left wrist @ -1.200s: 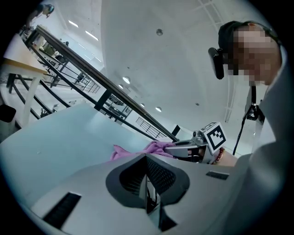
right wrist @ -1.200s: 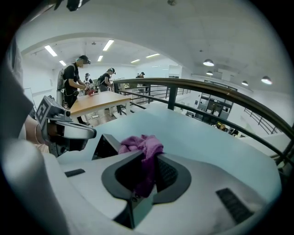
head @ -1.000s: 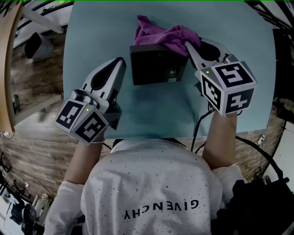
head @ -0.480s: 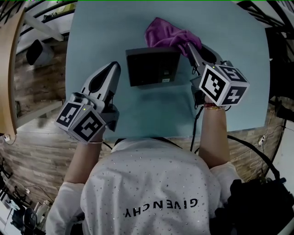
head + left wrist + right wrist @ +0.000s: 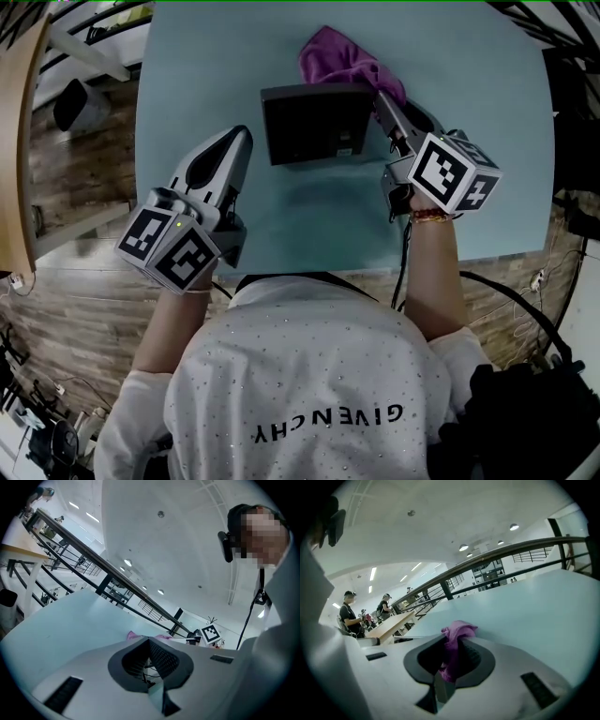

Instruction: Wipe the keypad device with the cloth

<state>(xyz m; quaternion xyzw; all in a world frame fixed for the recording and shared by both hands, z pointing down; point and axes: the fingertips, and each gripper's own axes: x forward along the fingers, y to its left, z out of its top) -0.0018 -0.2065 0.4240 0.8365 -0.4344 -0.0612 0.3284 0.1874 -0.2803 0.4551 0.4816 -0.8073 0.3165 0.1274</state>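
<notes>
right gripper (image 5: 382, 97) pinches cloth (image 5: 336, 58) | keypad device (image 5: 314, 124) lies just left of it, cloth at its far right corner | left gripper (image 5: 238, 142) pressed together, empty, farther off

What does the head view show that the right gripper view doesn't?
Only the head view shows the whole keypad device, the left gripper off to its side, the person's white shirt and the wooden floor. Only the right gripper view shows people at a wooden bench far off, the railing and the ceiling lights. Both show the purple cloth pinched in the jaws of the right gripper, and the teal table.
</notes>
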